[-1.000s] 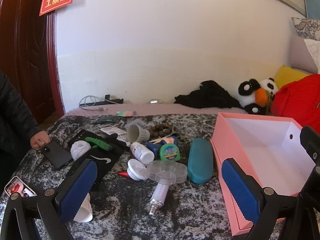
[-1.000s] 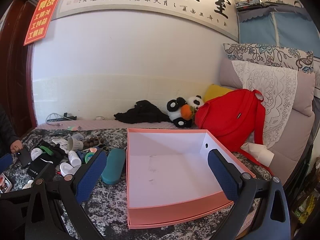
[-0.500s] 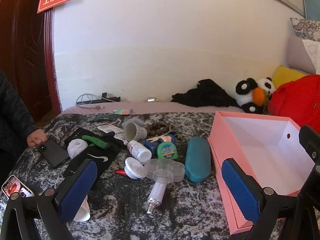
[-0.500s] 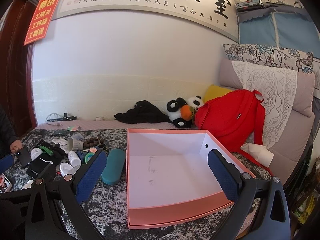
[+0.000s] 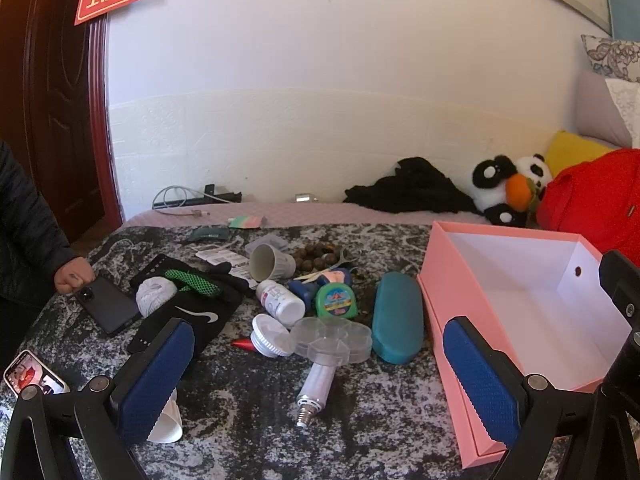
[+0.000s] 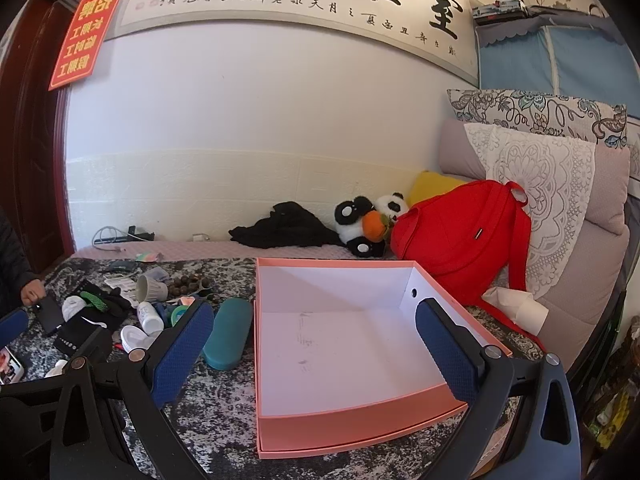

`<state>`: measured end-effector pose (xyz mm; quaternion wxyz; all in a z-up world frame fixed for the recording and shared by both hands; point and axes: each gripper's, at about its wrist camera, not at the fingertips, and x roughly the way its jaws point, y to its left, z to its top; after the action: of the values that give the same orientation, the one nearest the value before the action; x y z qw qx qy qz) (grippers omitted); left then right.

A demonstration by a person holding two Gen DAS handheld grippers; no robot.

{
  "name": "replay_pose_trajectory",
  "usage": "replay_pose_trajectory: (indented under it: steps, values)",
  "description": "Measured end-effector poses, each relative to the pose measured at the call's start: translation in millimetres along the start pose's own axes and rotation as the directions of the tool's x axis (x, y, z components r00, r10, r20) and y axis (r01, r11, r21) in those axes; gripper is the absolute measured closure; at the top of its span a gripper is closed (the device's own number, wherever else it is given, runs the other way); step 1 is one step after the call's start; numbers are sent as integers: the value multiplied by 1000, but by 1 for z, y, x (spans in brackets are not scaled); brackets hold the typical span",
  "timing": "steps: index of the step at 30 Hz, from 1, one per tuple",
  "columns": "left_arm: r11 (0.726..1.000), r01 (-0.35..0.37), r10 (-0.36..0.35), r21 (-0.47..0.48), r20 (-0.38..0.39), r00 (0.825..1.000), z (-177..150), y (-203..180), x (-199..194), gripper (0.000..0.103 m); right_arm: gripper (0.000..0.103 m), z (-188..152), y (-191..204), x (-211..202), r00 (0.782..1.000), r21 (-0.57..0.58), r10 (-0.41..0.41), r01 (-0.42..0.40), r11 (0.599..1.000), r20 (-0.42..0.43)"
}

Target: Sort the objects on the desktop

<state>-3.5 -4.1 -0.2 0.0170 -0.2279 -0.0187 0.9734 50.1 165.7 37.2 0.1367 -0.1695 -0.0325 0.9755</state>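
The left gripper (image 5: 320,376) hangs above the table (image 5: 248,420) with its jaws wide apart, holding nothing. Under it lie a light bulb (image 5: 317,388), a clear pill case (image 5: 332,338), a white bottle (image 5: 280,299) and a green tape measure (image 5: 335,300). A teal glasses case (image 5: 397,316) lies just beside the pink box (image 6: 360,424). The right gripper (image 6: 316,354) is over this box, its jaws also released and empty. The box has nothing inside.

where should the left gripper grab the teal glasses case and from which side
Grip the teal glasses case across its narrow width near the middle, coming from above. It lies flat with its long axis pointing away from the camera, clear of the pink box, and the open left gripper spans that width easily.
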Motion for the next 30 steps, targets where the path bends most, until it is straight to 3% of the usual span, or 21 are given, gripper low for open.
replay_pose_trajectory:
  steps: [30]
  values:
    - [1000,17,-17,9,10,1000,1,-6,-2,0,0,1,-2,-3,1000,-7,-19,19,1000,15]
